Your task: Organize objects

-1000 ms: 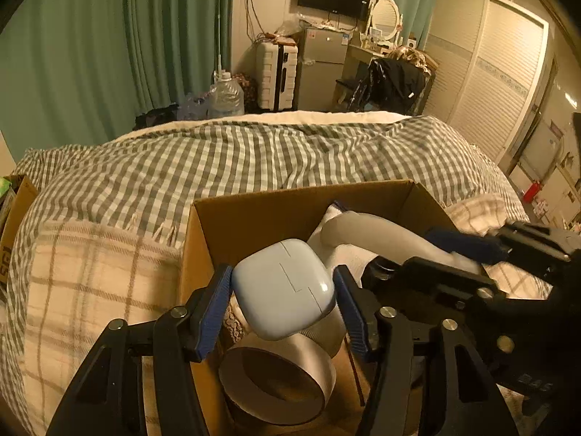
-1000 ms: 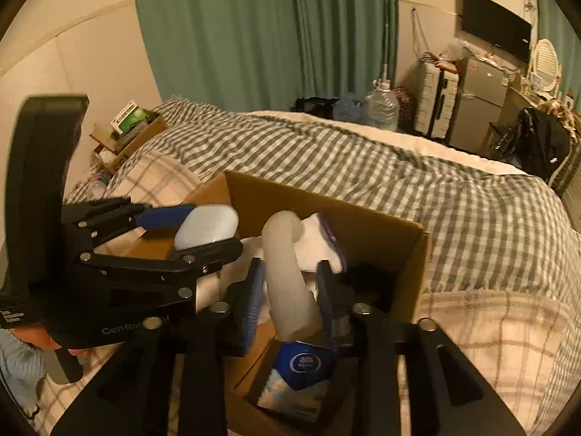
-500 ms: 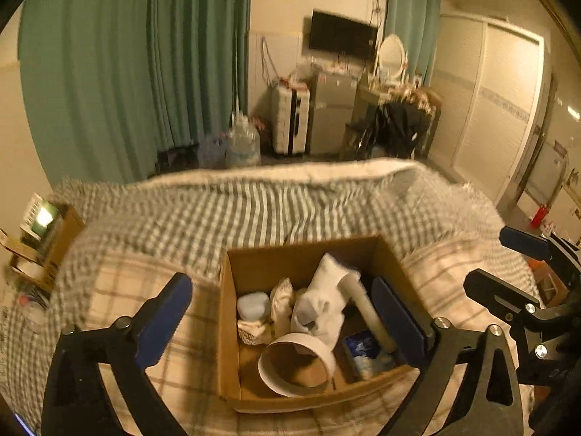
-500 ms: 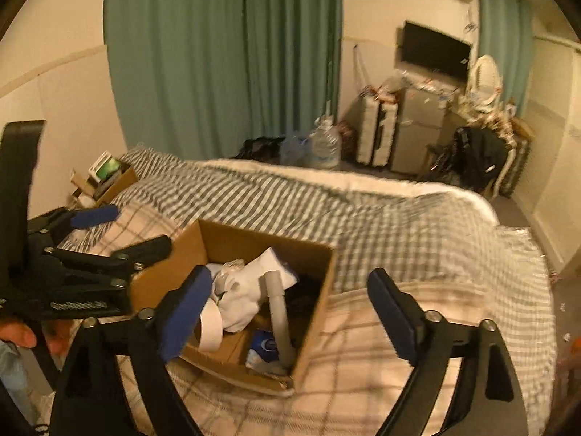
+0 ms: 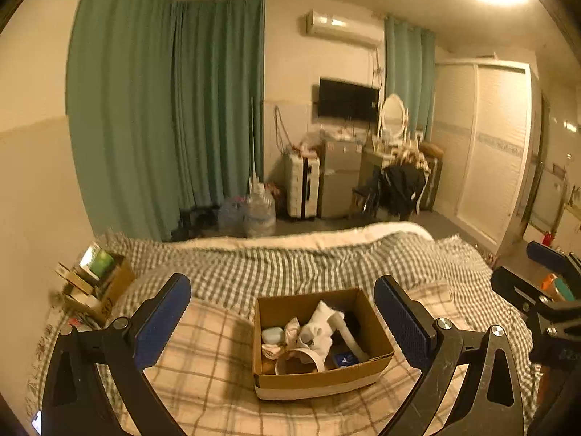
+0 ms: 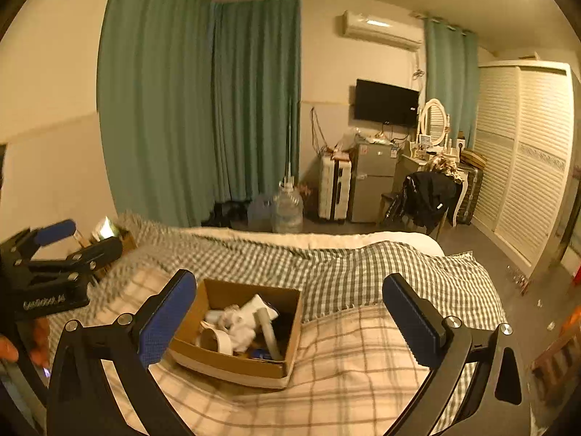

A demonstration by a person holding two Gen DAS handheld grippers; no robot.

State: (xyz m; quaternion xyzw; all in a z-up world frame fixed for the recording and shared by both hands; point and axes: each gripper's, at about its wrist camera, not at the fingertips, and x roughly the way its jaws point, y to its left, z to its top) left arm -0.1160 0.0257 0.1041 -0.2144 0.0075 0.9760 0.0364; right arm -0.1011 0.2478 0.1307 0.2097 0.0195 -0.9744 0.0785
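The sorting looks essentially finished: both the left claw (image 5: pixel 281 321) and right claw (image 6: pixel 288 318) hang wide apart and empty above the bed (image 5: pixel 218 356), where the stiff cardboard box (image 5: pixel 319 381) already holds a smooth tape roll (image 5: pixel 299 361), soft white socks (image 5: pixel 321 328) (crumpled) and a pale rounded case (image 5: pixel 272 334).

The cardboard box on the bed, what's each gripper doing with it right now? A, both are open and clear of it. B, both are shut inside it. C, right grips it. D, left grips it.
A: the left gripper and right gripper both stand wide open, holding nothing, above the cardboard box.
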